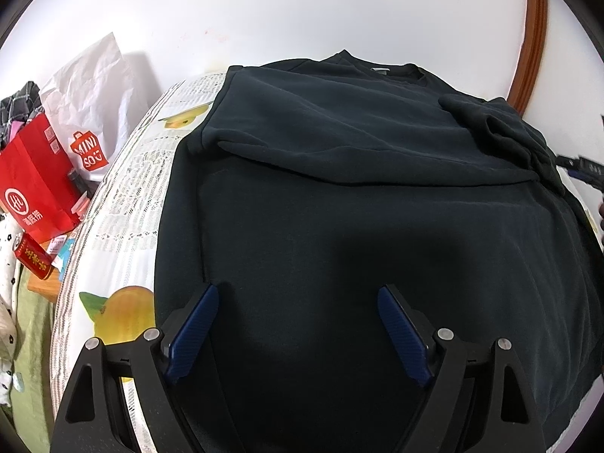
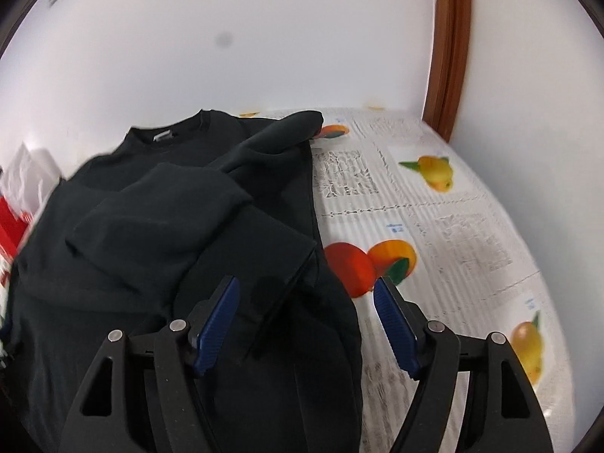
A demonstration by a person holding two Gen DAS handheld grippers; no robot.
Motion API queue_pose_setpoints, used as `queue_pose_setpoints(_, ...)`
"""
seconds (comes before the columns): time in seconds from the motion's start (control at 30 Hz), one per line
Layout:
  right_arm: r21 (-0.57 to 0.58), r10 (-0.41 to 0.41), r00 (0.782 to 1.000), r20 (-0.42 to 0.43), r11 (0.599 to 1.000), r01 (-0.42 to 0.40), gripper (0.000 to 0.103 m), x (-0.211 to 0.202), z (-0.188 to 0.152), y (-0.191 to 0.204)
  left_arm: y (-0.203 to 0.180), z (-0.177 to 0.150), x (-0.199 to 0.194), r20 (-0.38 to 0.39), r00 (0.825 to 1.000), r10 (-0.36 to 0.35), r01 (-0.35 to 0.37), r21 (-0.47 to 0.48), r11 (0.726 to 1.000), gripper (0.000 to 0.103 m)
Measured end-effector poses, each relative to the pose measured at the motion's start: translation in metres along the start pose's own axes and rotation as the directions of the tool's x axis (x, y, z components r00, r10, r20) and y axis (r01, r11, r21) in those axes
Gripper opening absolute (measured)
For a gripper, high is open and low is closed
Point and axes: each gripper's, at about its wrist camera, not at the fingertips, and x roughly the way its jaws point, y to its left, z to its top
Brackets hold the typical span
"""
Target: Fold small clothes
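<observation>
A dark sweatshirt [image 1: 339,207] lay on the fruit-print cloth [image 2: 434,204] covering the desk, sleeves folded across its chest, while left gripper [image 1: 298,336] and right gripper [image 2: 305,324] fingers hung spread above it, empty.

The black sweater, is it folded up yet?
Partly. The sweater lies flat on the fruit-print tablecloth, both sleeves already laid across its body. Nothing is in hand: the left gripper and right gripper are open over it. Folding the body up is left.
</observation>
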Motion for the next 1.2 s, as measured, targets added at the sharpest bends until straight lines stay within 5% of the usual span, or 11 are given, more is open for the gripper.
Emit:
queue_pose_setpoints(0.13, 0.051, 0.069, 0.997, -0.025, 0.996, -0.067, 0.068, 0.018, 0.013, -0.001, 0.005, 0.000, -0.024, 0.035, 0.999, -0.027, 0.028, -0.011, 1.000, 0.085)
queue_pose_setpoints(0.33, 0.031, 0.130, 0.991, -0.010, 0.991, -0.130, 0.015, 0.016, 0.019, 0.016, 0.020, -0.013, -0.053, 0.056, 0.998, -0.006, 0.008, -0.020, 1.000, 0.085)
queue_pose_setpoints(0.5, 0.004, 0.247, 0.968, 0.034, 0.969, -0.248, 0.013, -0.014, 0.029, 0.049, 0.031, -0.017, -0.061, 0.058, 0.998, 0.020, -0.018, -0.041, 0.999, 0.085)
queue_pose_setpoints(0.7, -0.046, 0.438, 0.899, 0.021, 0.899, -0.436, 0.013, -0.024, 0.041, 0.144, 0.020, -0.007, -0.060, 0.067, 0.998, 0.008, -0.002, -0.080, 0.997, 0.085)
queue_pose_setpoints(0.93, -0.174, 0.625, 0.780, -0.036, 0.765, -0.620, 0.019, -0.051, 0.041, 0.233, -0.014, 0.012, -0.073, 0.105, 0.994, 0.006, -0.005, -0.006, 1.000, 0.085)
queue_pose_setpoints(1.0, -0.219, 0.606, 0.795, 0.018, 0.778, -0.588, 0.027, -0.065, 0.039, 0.223, -0.018, 0.016, -0.076, 0.119, 0.993, 0.004, -0.005, 0.004, 1.000, 0.085)
queue_pose_setpoints(1.07, -0.226, 0.539, 0.838, 0.088, 0.830, -0.510, 0.044, -0.074, 0.035, 0.198, -0.019, 0.021, -0.074, 0.120, 0.993, -0.006, 0.006, -0.003, 1.000, 0.085)
queue_pose_setpoints(1.2, -0.217, 0.393, 0.913, 0.105, 0.905, -0.365, 0.045, -0.068, 0.023, 0.145, -0.028, 0.034, -0.059, 0.100, 0.992, -0.075, 0.079, -0.034, 0.996, 0.084)
